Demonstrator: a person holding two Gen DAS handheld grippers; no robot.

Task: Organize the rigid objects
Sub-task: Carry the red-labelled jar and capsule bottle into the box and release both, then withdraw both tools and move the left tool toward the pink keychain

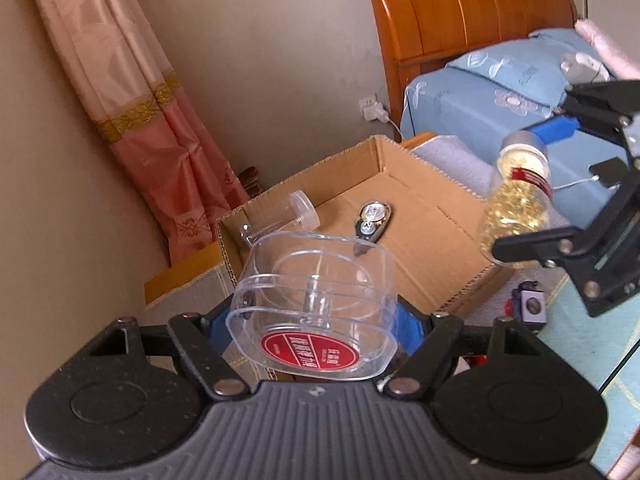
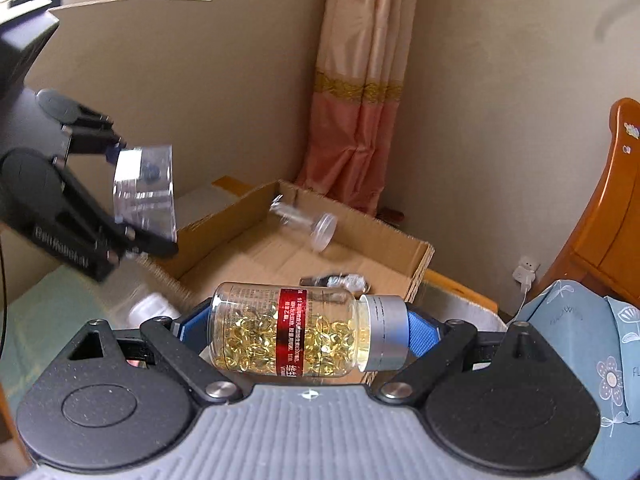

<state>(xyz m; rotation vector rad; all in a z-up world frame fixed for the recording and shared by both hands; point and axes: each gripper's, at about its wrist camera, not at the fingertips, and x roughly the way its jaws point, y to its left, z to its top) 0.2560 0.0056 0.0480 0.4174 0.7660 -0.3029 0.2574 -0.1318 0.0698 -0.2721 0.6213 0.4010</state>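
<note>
My left gripper point(image 1: 316, 320) is shut on a clear plastic round case point(image 1: 316, 304) with a red label, held above the near edge of an open cardboard box point(image 1: 420, 220). My right gripper point(image 2: 308, 328) is shut on a capsule bottle point(image 2: 292, 328) with yellow capsules, a red label and a silver cap, held sideways over the box point(image 2: 400, 248). The bottle also shows in the left wrist view point(image 1: 516, 196), and the clear case in the right wrist view point(image 2: 146, 192). In the box lie a clear vial with a white cap point(image 1: 288, 216) and a small metal tool point(image 1: 372, 218).
The box stands on a surface beside a wall and a pink curtain point(image 1: 160, 120). A wooden headboard point(image 1: 460, 4) and a blue pillow point(image 1: 480, 92) are to the right. A small purple object point(image 1: 530, 304) lies right of the box. A white bottle point(image 2: 150, 310) lies left of the box.
</note>
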